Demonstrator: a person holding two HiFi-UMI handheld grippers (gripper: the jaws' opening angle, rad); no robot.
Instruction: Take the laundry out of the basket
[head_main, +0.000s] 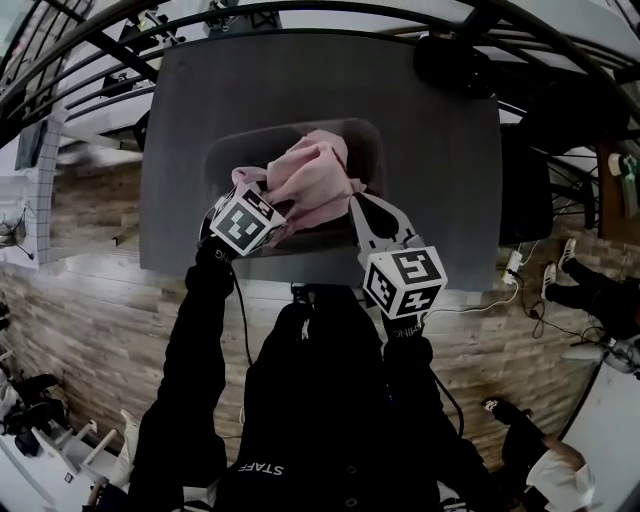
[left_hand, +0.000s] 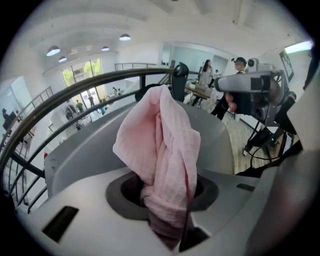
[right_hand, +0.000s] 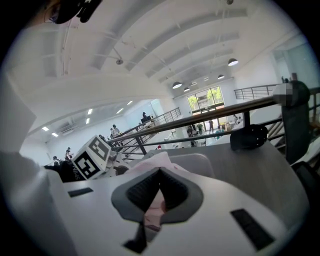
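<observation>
**Pink cloth held over the basket by both grippers**

At the basket's (head_main: 222, 152) near left corner, the left gripper (left_hand: 167, 194) is closed narrow on a bunched fold of the cloth (head_main: 315, 175). The fabric is squeezed between its pads and rises past the jaws in a tall, twisted drape. The cloth hangs over the middle of the basket, raised above the rim. Its lower folds trail toward the near wall, and I cannot tell whether they touch it. The basket sits on a grey table (head_main: 440, 170). At the basket's near right corner, the right gripper (right_hand: 160, 176) has its jaws almost together, with a pink edge of the cloth pinched between them.
</observation>
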